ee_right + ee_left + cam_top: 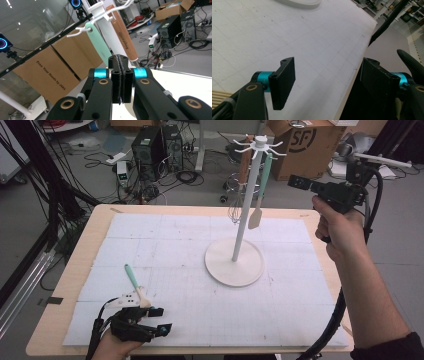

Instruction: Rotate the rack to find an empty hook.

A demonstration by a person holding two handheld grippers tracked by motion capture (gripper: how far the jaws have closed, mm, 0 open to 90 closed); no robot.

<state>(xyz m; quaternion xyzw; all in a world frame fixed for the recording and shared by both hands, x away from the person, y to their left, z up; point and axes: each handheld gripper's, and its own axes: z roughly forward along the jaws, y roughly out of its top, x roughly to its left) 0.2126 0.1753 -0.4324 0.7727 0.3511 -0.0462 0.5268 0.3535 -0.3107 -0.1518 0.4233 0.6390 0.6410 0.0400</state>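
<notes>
A white utensil stand (245,210) rises from a round base (234,262) in the middle of the white mat. From its top hooks hang a mint-handled spatula (261,195) and a wooden-handled whisk (243,175). My right gripper (300,182) is held high to the right of the stand's top. Its jaws are shut flat together with nothing between them (121,75), just in front of the mint handle (98,42) and the wooden handle (122,35). My left gripper (159,320) rests open at the mat's front left (327,82). A second mint-handled utensil (133,281) lies just behind it.
The wooden table edge (90,250) frames the mat (165,245). Behind the table, computer towers (150,145), cables and a cardboard box (305,145) stand on the floor. The right gripper's black cable (335,320) hangs along the table's right side.
</notes>
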